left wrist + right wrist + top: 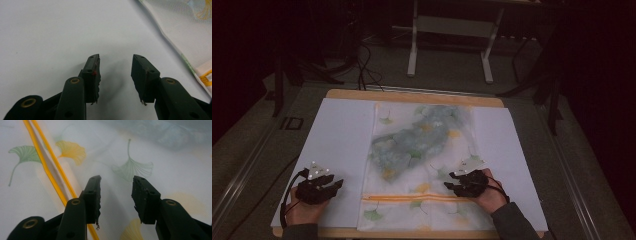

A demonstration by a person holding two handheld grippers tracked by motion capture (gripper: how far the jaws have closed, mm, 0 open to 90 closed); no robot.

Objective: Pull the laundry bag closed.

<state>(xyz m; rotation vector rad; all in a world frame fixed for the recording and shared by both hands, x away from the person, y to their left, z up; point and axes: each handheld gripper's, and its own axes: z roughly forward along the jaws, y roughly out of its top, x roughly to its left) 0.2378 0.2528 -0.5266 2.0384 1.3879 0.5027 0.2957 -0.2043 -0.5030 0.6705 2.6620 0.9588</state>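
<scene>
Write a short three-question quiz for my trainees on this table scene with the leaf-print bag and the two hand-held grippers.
1. True or false: the left gripper is closed on the translucent leaf-print zip bag.
2. What lies under the right gripper? A) bare white sheet B) the leaf-print bag C) wooden table edge
3. What colour is the double zip strip running across the bag near the person's side?

Key
1. False: its jaws stand open over the white paper sheet, beside the bag.
2. B: ginkgo leaves show between its open jaws.
3. Orange-yellow.
</scene>
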